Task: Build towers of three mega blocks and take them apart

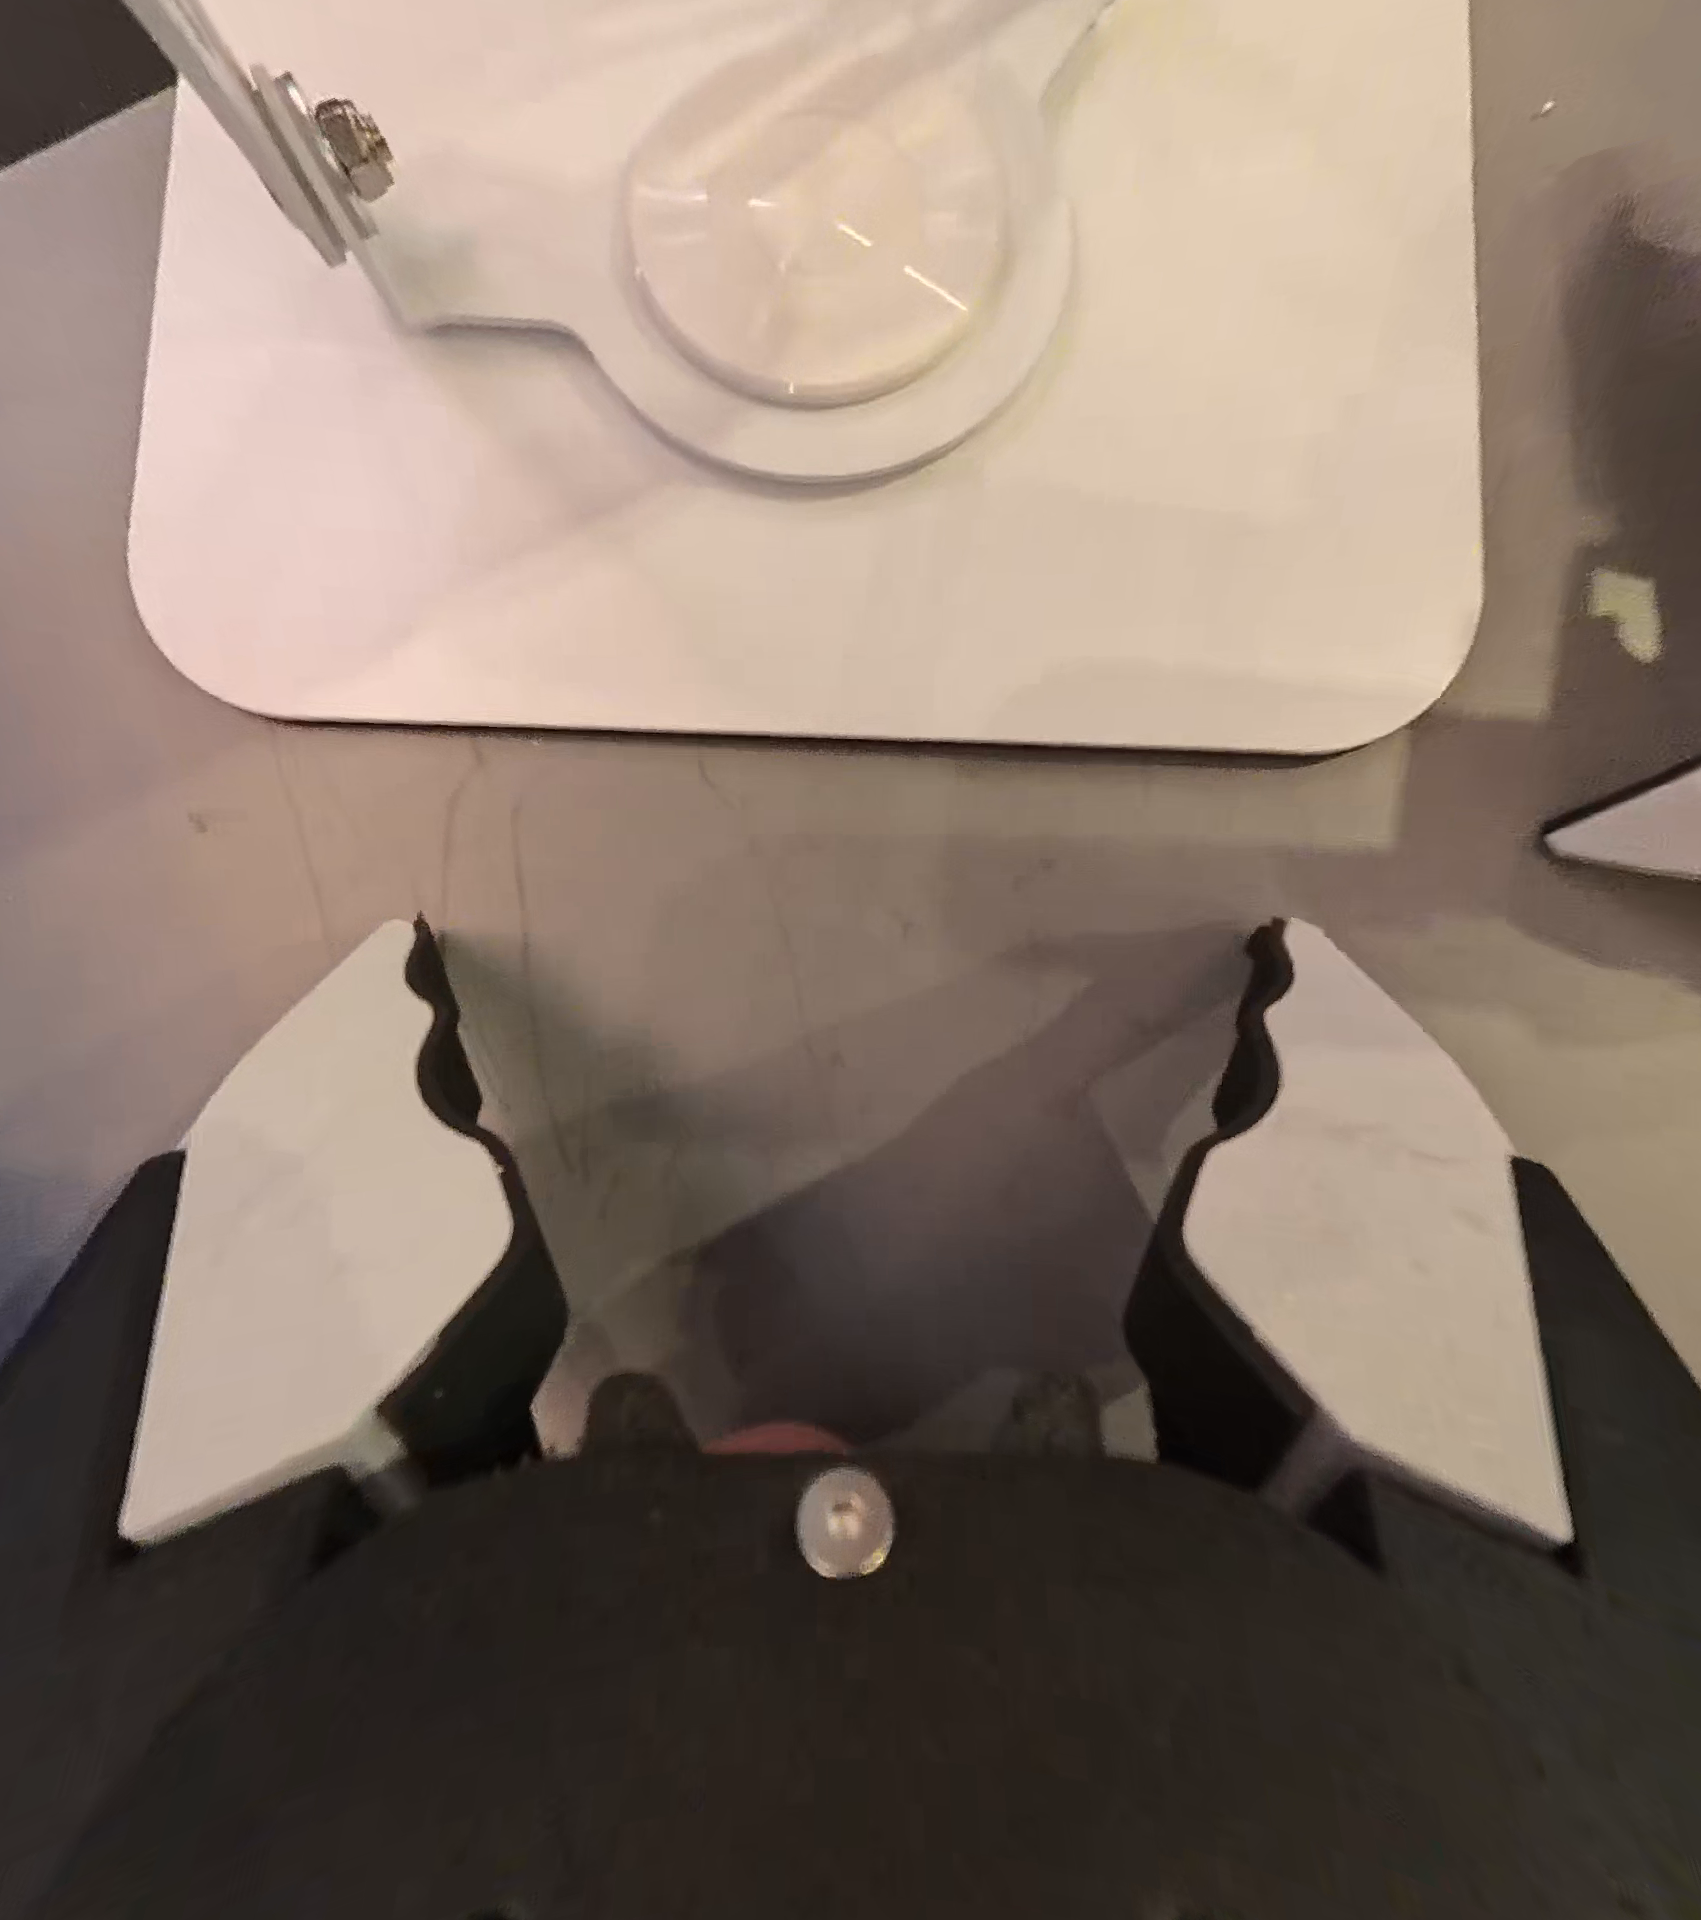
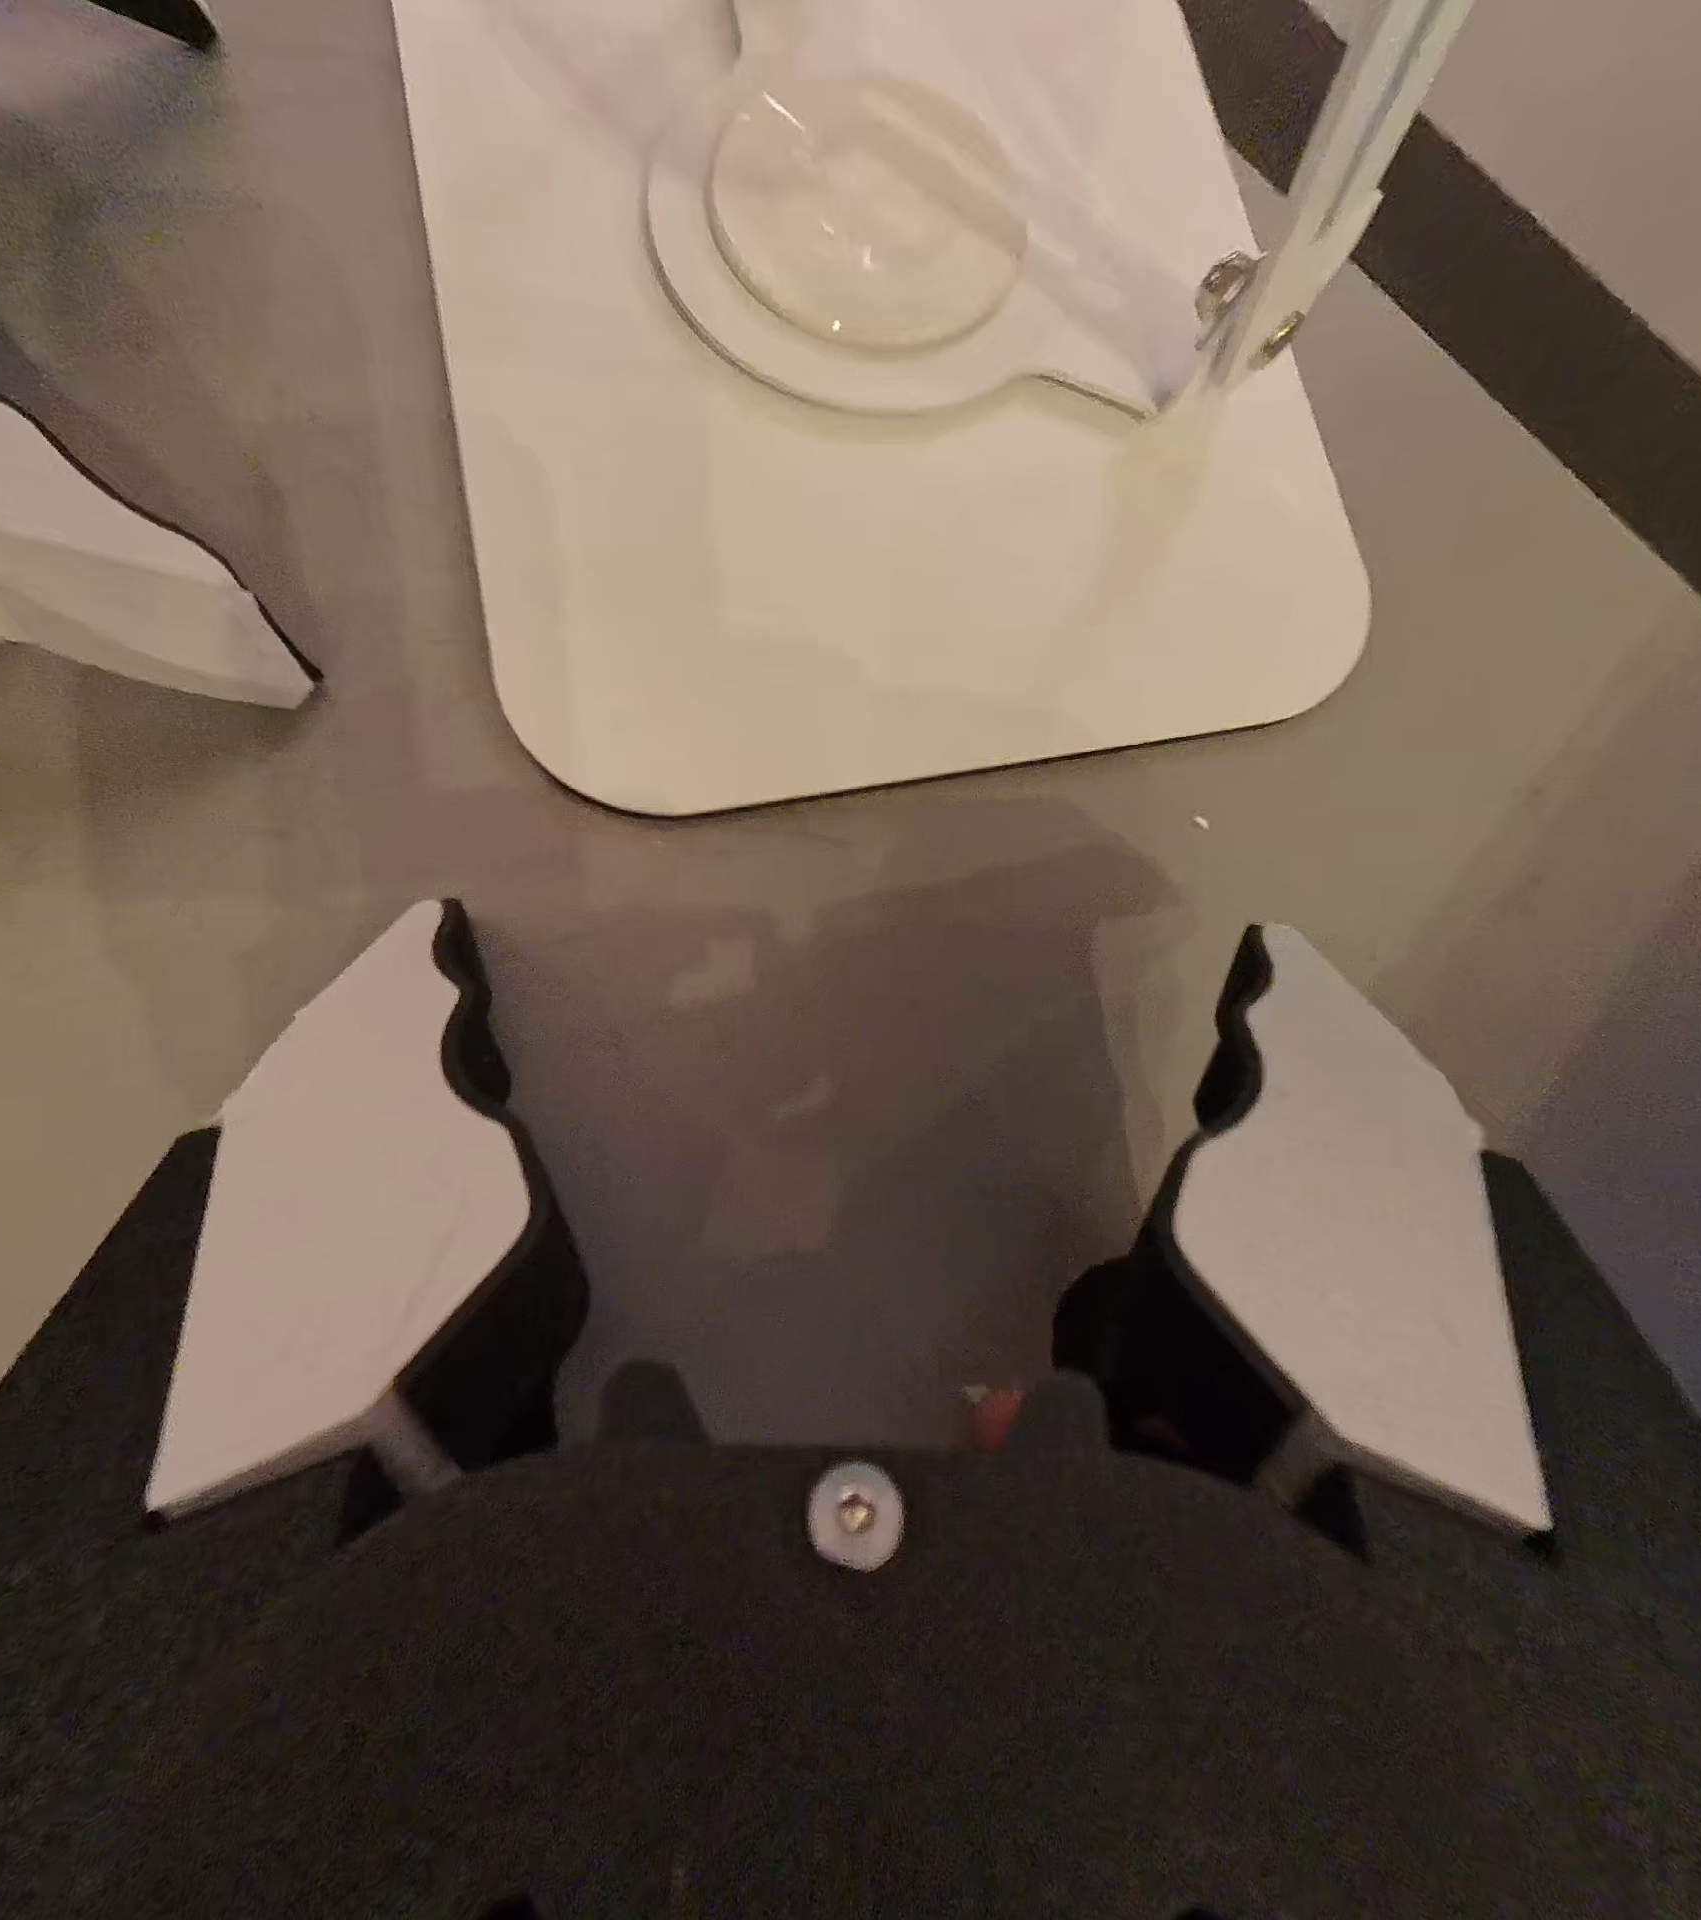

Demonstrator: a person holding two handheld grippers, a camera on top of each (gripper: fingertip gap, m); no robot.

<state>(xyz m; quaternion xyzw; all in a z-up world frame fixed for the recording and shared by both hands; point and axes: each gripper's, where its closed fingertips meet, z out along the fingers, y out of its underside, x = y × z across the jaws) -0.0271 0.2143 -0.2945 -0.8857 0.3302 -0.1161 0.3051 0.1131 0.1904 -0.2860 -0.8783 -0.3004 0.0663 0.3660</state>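
Observation:
No mega blocks show in either view. My left gripper [image 1: 844, 930] is open and empty, hovering over the glossy grey table [image 1: 825, 862] just in front of a white rounded plate [image 1: 472, 582]. My right gripper [image 2: 851, 925] is also open and empty, over the grey table [image 2: 825, 873] in front of the same kind of white plate [image 2: 825, 623]. The tip of the other gripper's white finger shows at the right edge of the left wrist view [image 1: 1698, 821] and at the left edge of the right wrist view [image 2: 98, 592].
A clear acrylic stand with a round disc [image 1: 825, 281] sits on the white plate, with a bolted upright arm [image 1: 326, 156]. It also shows in the right wrist view as the disc [image 2: 856, 239] and upright [image 2: 1313, 208]. A dark band [image 2: 1573, 416] crosses the back right.

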